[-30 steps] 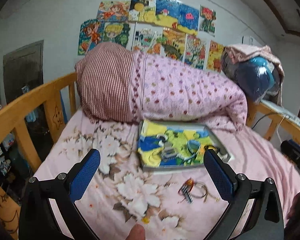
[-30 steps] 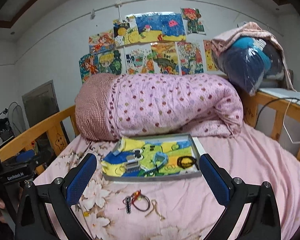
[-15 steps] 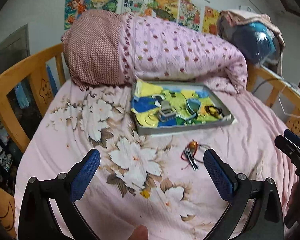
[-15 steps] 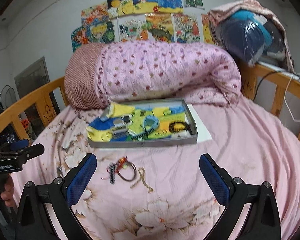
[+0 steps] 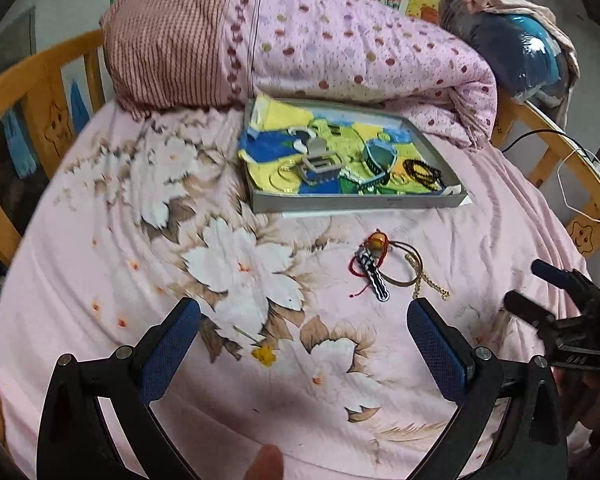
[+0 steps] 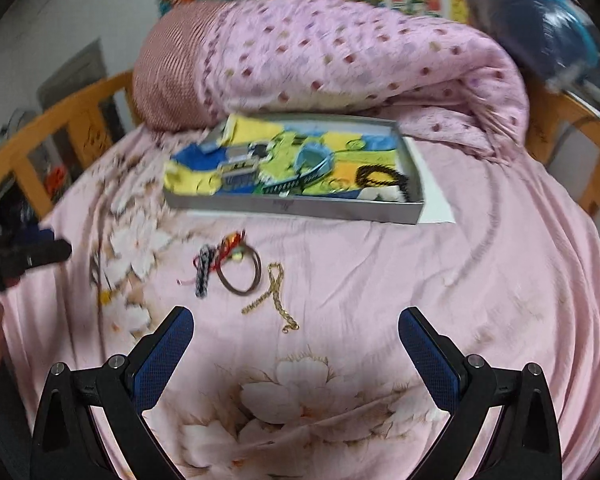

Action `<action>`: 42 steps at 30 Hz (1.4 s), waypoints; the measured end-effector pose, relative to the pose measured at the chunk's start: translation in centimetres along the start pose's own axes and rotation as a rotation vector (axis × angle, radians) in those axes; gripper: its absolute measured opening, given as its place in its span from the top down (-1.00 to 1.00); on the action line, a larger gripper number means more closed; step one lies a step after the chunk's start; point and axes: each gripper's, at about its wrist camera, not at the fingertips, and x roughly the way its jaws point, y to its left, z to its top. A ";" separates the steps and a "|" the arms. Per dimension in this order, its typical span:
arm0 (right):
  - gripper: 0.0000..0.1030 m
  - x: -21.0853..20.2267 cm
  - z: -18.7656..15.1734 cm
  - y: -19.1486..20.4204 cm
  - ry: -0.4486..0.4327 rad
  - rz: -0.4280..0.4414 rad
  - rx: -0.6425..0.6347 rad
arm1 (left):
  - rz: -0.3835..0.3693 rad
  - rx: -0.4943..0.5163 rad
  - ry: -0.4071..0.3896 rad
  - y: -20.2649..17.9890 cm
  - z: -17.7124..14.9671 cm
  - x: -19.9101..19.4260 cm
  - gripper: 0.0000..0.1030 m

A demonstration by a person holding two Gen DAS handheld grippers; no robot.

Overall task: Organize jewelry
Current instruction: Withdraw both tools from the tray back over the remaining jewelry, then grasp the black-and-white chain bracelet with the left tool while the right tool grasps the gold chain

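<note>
A small heap of jewelry lies on the pink flowered bedsheet: a black-and-white braided bracelet [image 5: 372,276], a red cord with an orange bead [image 5: 377,240], a brown bangle [image 5: 404,264] and a gold chain [image 6: 274,294]. Behind it stands a grey tray [image 5: 356,202] lined with a yellow-blue cloth, holding a grey hair clip [image 5: 318,166], a blue band [image 5: 378,156] and black beads [image 5: 424,172]. My left gripper [image 5: 304,324] is open and empty, just short of the heap. My right gripper [image 6: 296,332] is open and empty, near the gold chain.
A rolled pink dotted quilt [image 5: 300,40] lies behind the tray. Wooden bed rails [image 5: 32,80] run along both sides. A blue bundle [image 5: 520,52] sits at the back right. The right gripper shows in the left wrist view [image 5: 556,300].
Both grippers have tilted down and moved toward the bed and the loose jewelry. The wall pictures have nearly left view. Both stay open and empty.
</note>
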 end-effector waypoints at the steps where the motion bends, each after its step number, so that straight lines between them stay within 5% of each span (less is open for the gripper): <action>1: -1.00 0.5 -0.1 0.2 0.010 -0.006 -0.039 | -0.010 -0.001 0.017 0.0 0.2 0.5 -0.96; 12: -1.00 4.0 -1.2 -0.4 0.057 -0.022 -0.195 | -0.095 0.088 0.084 -2.0 0.0 4.3 -0.95; 16: -0.65 4.8 -1.6 -0.2 0.060 0.014 -0.235 | -0.134 0.134 0.064 -3.0 0.0 5.7 -0.93; 22: -0.12 6.2 -1.8 0.3 0.071 0.076 -0.268 | -0.197 0.157 0.084 -3.8 0.1 7.8 -0.66; 33: 0.37 8.3 -2.0 -0.1 0.088 0.165 -0.224 | -0.253 0.141 0.144 -3.9 0.6 11.2 0.16; 42: 0.53 9.4 -1.2 -0.5 0.065 0.214 -0.179 | -0.287 0.123 0.166 -3.9 1.1 13.2 0.35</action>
